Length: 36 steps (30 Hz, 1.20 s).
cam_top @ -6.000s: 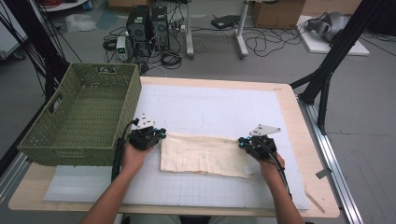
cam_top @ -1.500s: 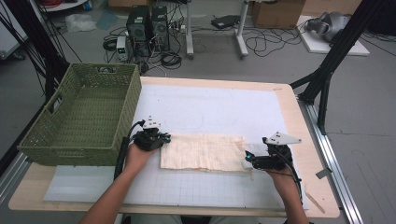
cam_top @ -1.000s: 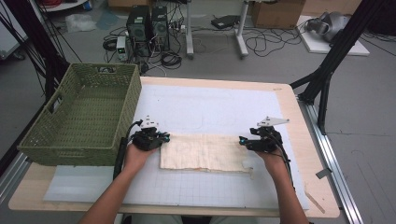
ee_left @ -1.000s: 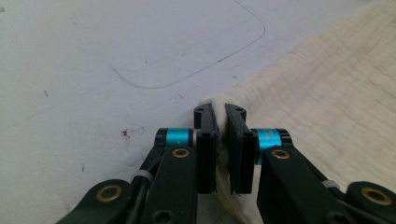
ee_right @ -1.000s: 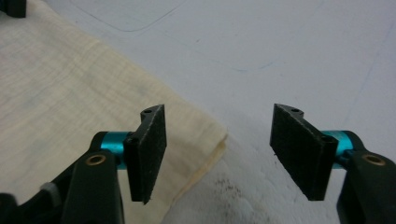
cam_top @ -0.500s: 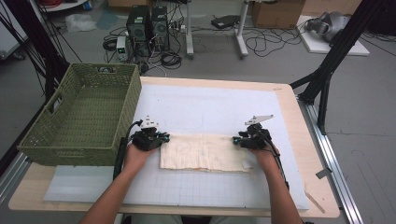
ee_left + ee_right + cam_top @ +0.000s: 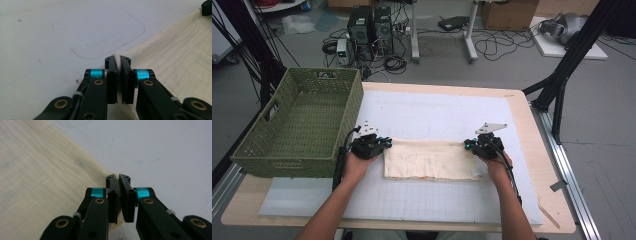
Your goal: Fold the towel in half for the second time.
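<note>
Pinching cloth at both far corners: left gripper clamped on far left corner, right gripper just closed on far right corner. Cloth lies long-ways between fingers, rest spreads toward person, basket nearer left gripper

I noted a light wooden table carrying a white gridded mat across most of its top. On the mat lay a folded cream cloth, flat near the middle; a green woven basket sat at its left edge.
</note>
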Each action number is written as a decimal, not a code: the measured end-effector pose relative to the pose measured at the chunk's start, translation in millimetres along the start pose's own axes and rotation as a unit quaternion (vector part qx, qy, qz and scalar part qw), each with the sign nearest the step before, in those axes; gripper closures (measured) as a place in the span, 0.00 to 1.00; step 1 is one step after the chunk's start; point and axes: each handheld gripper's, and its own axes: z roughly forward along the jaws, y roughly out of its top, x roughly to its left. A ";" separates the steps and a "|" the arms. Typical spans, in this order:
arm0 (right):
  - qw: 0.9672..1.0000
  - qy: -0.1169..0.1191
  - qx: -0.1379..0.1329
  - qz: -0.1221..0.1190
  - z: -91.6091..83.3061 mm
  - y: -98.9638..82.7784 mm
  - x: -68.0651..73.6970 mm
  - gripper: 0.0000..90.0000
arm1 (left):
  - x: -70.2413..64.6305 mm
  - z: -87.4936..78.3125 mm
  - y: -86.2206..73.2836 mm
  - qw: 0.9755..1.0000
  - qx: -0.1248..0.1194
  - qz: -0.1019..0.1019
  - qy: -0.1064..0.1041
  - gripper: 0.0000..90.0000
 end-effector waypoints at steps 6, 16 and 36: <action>0.999 -0.022 -0.023 -0.008 -3.1 0.4 2.9 0.95 | -2.0 -2.7 0.3 1.000 -0.011 0.007 -0.008 0.94; 0.998 -0.014 -0.050 -0.039 -21.3 -4.8 14.1 0.95 | -10.7 -20.6 -3.4 0.999 -0.036 0.030 -0.021 0.93; 0.996 0.013 -0.065 -0.061 -50.8 -34.9 39.7 0.94 | -29.4 -41.4 -23.8 0.997 -0.018 0.043 -0.055 0.91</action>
